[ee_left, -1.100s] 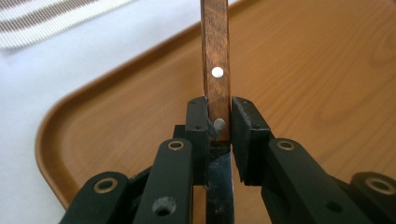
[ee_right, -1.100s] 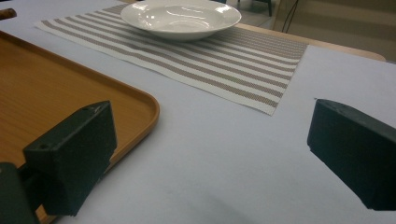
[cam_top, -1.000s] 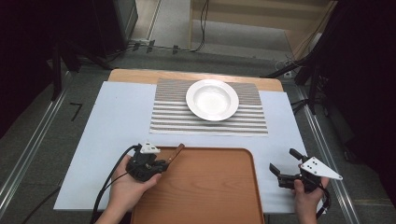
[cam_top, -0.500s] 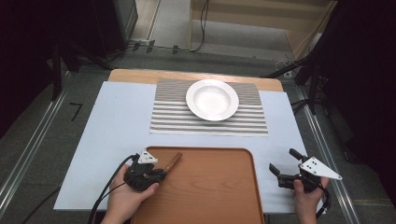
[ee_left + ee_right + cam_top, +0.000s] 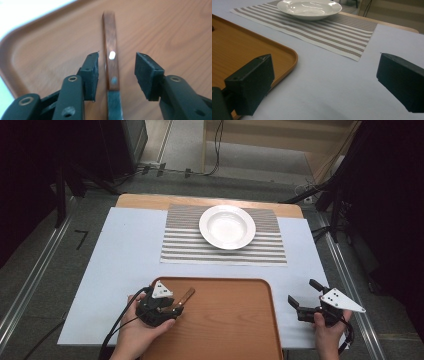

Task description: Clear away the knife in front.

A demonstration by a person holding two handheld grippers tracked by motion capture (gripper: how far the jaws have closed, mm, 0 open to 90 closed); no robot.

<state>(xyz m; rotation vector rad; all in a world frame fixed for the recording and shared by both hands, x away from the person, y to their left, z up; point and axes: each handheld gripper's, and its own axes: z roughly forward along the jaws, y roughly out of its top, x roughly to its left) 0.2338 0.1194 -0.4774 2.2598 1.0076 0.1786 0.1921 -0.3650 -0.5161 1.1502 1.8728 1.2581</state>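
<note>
On the tray's (image 5: 225, 320) near-left corner lies the knife (image 5: 111, 62), wooden handle pointing away from me, blade running back under my left gripper (image 5: 116, 72). Its jaws have just been opening — the handle sits between the pads with a clear gap on both sides, so nothing is pinched now. From the high view the knife (image 5: 184, 296) angles up and to the right across the tray, well short of the plate (image 5: 227, 226) on the striped mat (image 5: 223, 251).

As I judge it, the step is letting the knife go onto the tray. To do that cleanly I'd spread the jaws a little more, then draw the gripper straight back along the knife's line — no sideways drift, or a pad (image 5: 147, 75) could catch the handle and drag or spin it. I'd keep the tips low but off the wood until they are past the blade, then lift.

My right gripper (image 5: 307, 296) hovers over the white table cover (image 5: 332, 82) just right of the tray, jaws spread wide and holding nothing. It is well apart from the knife and best kept there.
</note>
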